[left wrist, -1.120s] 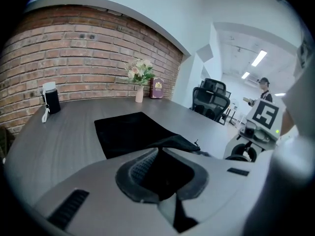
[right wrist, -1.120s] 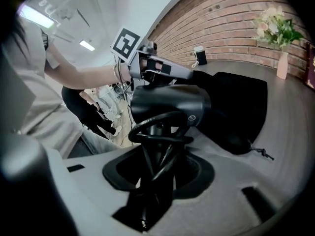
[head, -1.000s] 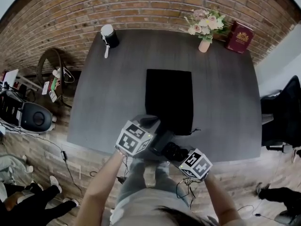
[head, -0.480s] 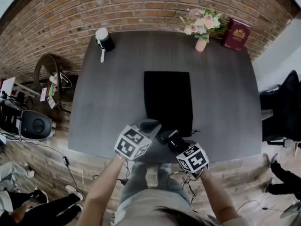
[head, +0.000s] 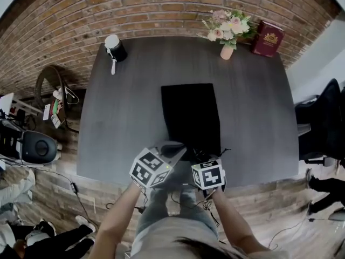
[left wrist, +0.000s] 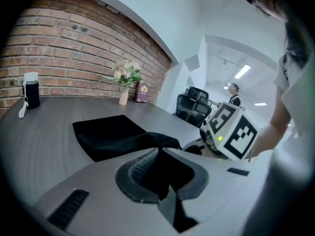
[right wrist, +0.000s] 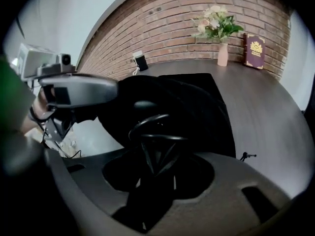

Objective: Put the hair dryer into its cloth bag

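The black cloth bag (head: 188, 115) lies flat mid-table, its mouth toward me. My left gripper (head: 175, 146) is shut on the near edge of the bag (left wrist: 113, 134) and lifts a fold of cloth at the jaws (left wrist: 158, 161). My right gripper (head: 197, 158) is shut on the black hair dryer (right wrist: 155, 132), whose round end sits right at the raised bag mouth (right wrist: 162, 95). In the head view the dryer is mostly hidden under the right gripper's marker cube (head: 208, 174). The left gripper (right wrist: 74, 88) appears at the left of the right gripper view.
A black bottle with a white cap (head: 115, 47) stands at the far left corner of the table. A vase of flowers (head: 226, 30) and a red book (head: 268, 38) are at the far right. The table's near edge (head: 242, 181) runs just past the grippers. An office chair (head: 323, 123) stands at the right.
My right gripper has moved left and rolled, bringing the hair dryer up to the bag's mouth beside the left gripper. The left gripper has kept its hold on the bag edge.
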Demonstrator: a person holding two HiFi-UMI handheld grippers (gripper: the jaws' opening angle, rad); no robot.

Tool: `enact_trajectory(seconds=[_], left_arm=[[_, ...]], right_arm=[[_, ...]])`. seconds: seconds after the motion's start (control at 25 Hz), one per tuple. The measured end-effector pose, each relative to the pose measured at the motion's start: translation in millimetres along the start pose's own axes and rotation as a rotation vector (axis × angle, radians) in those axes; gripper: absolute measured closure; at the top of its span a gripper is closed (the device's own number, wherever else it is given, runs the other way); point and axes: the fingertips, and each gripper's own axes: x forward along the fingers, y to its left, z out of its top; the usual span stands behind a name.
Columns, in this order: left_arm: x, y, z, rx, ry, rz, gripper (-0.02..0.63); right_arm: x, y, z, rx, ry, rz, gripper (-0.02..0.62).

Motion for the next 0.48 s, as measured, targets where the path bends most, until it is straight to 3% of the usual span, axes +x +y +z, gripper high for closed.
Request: enact_trajectory(seconds=[0.48], left_arm=[[2.1,-4.1,-18.4,-0.035,0.034,-0.034,0.584]], right_arm=[[21.8,-18.2,30.9,0.138,-0.099,-0.082,0.440]])
